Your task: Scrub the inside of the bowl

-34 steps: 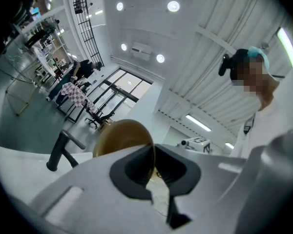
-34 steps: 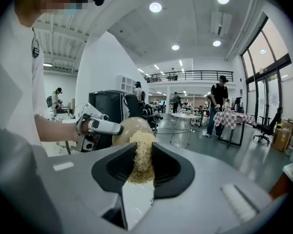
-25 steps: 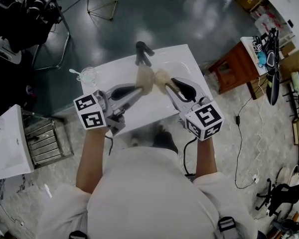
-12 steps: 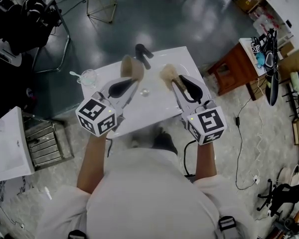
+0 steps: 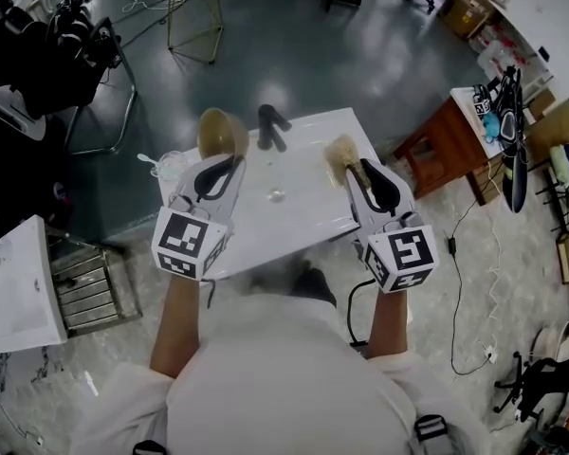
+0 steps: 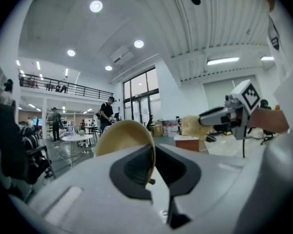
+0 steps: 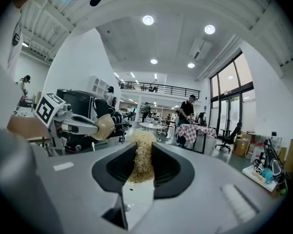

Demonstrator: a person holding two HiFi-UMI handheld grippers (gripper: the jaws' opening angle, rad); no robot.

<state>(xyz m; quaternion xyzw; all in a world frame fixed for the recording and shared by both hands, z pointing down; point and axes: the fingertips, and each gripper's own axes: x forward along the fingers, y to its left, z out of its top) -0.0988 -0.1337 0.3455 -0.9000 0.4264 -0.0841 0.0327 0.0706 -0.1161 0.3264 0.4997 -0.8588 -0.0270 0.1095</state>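
Left gripper [image 6: 154, 150] has its jaws nearly together, pinching the thin rim of the bowl [image 6: 121, 135], which leans out to the left of the jaws in that gripper's view. Right gripper [image 7: 144, 156] stands about half open, and its pads clamp a straw-coloured fibre scrubber [image 7: 142, 139] that fills the gap and pokes up past the tips.

In the head view the white table [image 5: 303, 216] fills the centre of the frame, with a black faucet [image 5: 271, 125] at its far edge and a small drain [image 5: 276, 194] near its middle. The tan bowl sits up off the table at the upper left, over the table's far left corner, showing as a round tan oval. The scrubber hangs over the table's right side, well apart from the bowl. A small clear glass [image 5: 168, 166] stands at the table's left edge, partly behind the left gripper, with what looks like a pale spoon [image 5: 148, 159] in it.

1 second ago bowl and scrubber met over the middle of the table, just in front of the faucet. Since then the 2 grippers have drawn apart, the bowl going up and to the left, the scrubber to the right, and the bowl has turned in its grip
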